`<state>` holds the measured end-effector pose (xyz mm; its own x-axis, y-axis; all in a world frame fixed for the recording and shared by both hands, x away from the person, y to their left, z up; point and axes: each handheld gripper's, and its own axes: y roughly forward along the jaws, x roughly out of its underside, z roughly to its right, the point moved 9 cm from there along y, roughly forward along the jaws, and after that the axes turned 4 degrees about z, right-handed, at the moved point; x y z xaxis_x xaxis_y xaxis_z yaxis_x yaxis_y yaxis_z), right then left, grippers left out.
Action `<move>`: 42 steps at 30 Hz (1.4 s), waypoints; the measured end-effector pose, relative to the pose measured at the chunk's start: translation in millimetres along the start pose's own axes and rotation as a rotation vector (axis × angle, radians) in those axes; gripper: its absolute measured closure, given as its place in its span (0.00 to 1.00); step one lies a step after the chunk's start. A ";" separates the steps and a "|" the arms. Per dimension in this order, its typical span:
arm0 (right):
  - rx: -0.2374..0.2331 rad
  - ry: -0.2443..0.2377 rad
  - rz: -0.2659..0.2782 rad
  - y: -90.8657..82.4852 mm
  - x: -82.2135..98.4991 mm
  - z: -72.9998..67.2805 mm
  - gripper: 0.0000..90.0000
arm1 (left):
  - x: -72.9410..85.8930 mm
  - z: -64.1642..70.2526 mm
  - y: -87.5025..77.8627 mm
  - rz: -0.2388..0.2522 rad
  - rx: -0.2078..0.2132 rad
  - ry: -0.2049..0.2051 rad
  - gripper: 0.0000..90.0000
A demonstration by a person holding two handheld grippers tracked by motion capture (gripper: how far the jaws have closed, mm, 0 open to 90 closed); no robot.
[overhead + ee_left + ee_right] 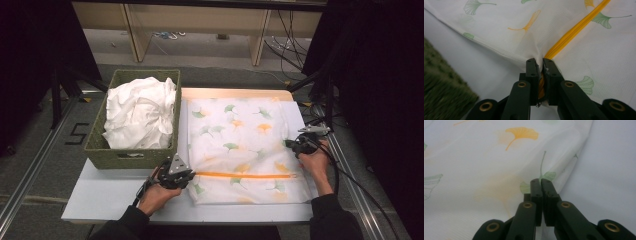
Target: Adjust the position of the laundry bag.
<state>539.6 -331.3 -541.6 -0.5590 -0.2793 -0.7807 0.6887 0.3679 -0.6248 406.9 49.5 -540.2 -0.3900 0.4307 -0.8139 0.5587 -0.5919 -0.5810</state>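
Note:
A white fabric cover printed with green and orange ginkgo leaves lies flat on the white table. An orange zipper runs across its near part. My left gripper is at the cover's near left edge, shut on the fabric at the zipper's left end. In the left gripper view the jaws pinch orange zipper tape and white cloth. My right gripper is at the cover's right edge. Its jaws are shut on a raised fold of the fabric.
A green woven basket stands left of the cover, holding crumpled white cloth. Bare table lies in front of the basket and along the near edge. Black cables trail at the right beside a metal rail.

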 end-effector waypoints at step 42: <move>-0.099 -0.052 0.070 -48.6 0.5 -42.2 0.45 | -18.6 22.3 -18.5 0.065 0.020 -0.080 0.27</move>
<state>486.4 -311.9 -511.1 -0.4850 -0.2946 -0.8234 0.6745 0.4731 -0.5667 387.4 37.2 -514.5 -0.4112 0.3360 -0.8474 0.5702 -0.6305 -0.5267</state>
